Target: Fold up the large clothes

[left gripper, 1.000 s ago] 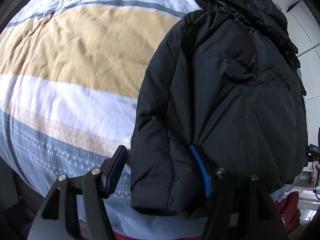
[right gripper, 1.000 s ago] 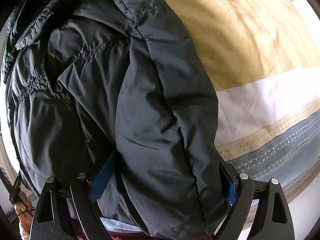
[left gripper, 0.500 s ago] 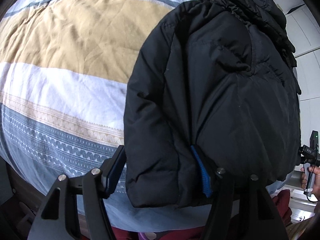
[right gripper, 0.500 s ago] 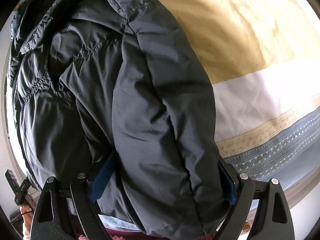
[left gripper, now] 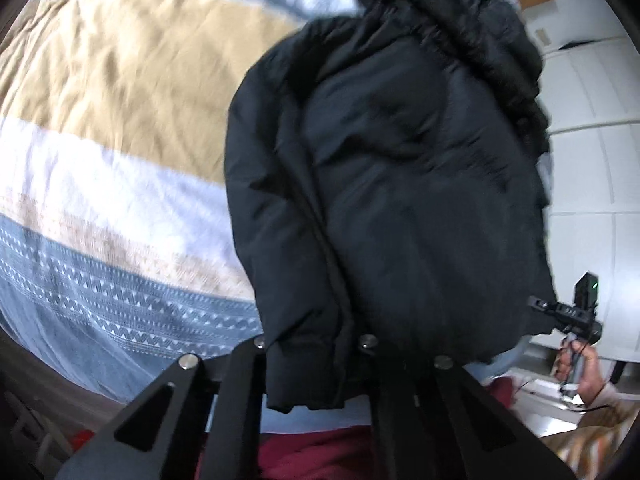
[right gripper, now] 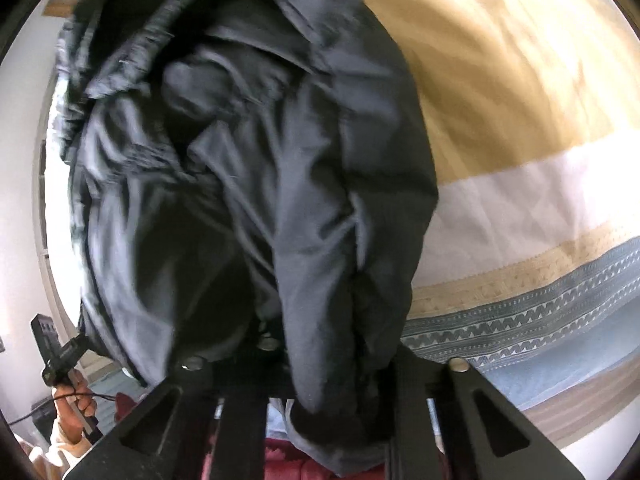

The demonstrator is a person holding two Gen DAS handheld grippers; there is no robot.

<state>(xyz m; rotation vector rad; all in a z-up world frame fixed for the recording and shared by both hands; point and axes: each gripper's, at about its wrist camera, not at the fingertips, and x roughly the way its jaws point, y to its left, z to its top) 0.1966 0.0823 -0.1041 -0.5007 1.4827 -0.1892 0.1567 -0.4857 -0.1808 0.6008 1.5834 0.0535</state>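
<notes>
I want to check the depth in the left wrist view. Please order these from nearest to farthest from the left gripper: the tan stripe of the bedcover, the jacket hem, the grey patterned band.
1. jacket hem: between the fingers of the left gripper.
2. grey patterned band: left of the jacket, at the near bed edge.
3. tan stripe: farther up the bed, upper left.

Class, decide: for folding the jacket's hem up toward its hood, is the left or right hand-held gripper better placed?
Neither clearly: the left hand-held gripper and right hand-held gripper each clamp the black puffer jacket at its hem, so both should probably lift together.
</notes>
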